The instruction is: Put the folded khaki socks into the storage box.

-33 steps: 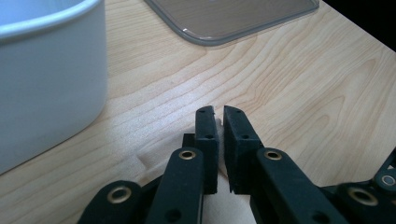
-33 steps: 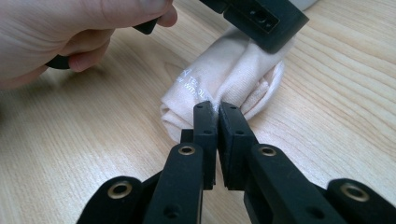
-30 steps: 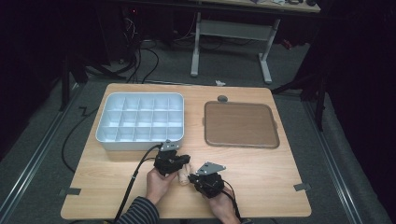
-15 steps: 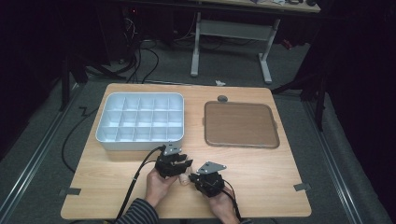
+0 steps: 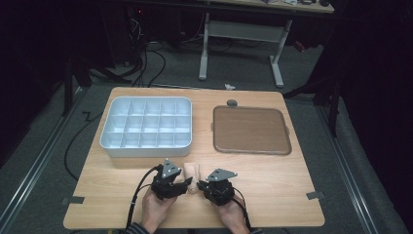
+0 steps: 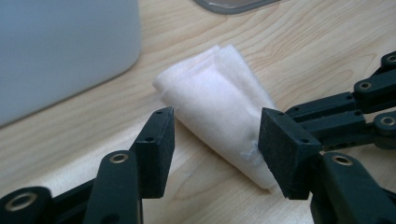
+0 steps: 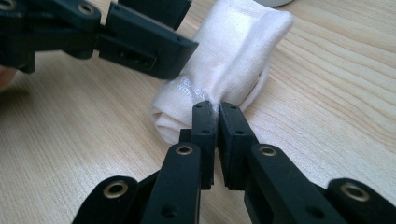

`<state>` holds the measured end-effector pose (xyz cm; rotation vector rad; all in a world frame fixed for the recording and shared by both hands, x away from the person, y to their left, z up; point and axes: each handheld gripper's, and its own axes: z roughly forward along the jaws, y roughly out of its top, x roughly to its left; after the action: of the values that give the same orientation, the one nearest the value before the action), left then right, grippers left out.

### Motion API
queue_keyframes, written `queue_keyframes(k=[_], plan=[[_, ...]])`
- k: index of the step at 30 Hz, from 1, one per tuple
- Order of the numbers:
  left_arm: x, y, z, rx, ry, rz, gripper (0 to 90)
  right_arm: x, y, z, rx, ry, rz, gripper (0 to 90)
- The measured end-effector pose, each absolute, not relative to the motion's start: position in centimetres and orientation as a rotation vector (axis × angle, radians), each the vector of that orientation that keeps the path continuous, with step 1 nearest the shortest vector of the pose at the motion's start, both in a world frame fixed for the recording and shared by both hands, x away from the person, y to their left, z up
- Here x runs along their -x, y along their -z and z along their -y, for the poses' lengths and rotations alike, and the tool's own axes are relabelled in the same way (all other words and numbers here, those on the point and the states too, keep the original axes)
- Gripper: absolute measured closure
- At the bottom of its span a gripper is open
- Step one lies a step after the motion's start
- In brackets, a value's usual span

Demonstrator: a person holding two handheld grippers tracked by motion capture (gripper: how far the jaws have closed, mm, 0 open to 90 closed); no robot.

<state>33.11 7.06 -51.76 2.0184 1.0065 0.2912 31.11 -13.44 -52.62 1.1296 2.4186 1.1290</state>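
My right tool [image 7: 212,109] pinches folded white cloth [image 7: 229,56] on tabletop [image 5: 272,185]; left tool [image 6: 215,135] gapes astride it. Likely next: close left, unfold.

A dim room is surrounding the wooden table [image 5: 272,195]. Grey carpet [image 5: 44,146] is covering the floor, and black cables [image 5: 146,63] (loosely tangled) are trailing beyond the table's far-left corner. A white-legged desk [image 5: 241,34] is standing past the far edge.

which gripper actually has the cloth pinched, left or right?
The right gripper: its jaws are shut on an edge of the folded white cloth. The left gripper is open, its jaws apart on either side of the cloth without pinching it.
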Motion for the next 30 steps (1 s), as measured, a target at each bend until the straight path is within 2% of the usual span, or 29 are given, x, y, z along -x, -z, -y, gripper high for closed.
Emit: queue_keyframes(k=[9,15,23,30], plan=[[-33.7,52.3,-6.4,-2.032,-0.263,-1.067,46.1,-31.2,52.8,13.3,-1.103,-1.080,-2.416,85.5],[-34.1,52.5,-6.2,-2.045,-0.267,-1.073,48.9,-31.4,52.9,13.1,-1.089,-1.052,-2.408,85.6],[-34.9,52.6,-6.2,-2.054,-0.251,-1.068,57.3,-31.7,53.0,12.7,-1.053,-1.023,-2.398,85.9],[-35.5,52.7,-6.5,-2.054,-0.230,-1.067,57.5,-31.9,53.1,12.6,-1.055,-1.027,-2.393,85.8]])
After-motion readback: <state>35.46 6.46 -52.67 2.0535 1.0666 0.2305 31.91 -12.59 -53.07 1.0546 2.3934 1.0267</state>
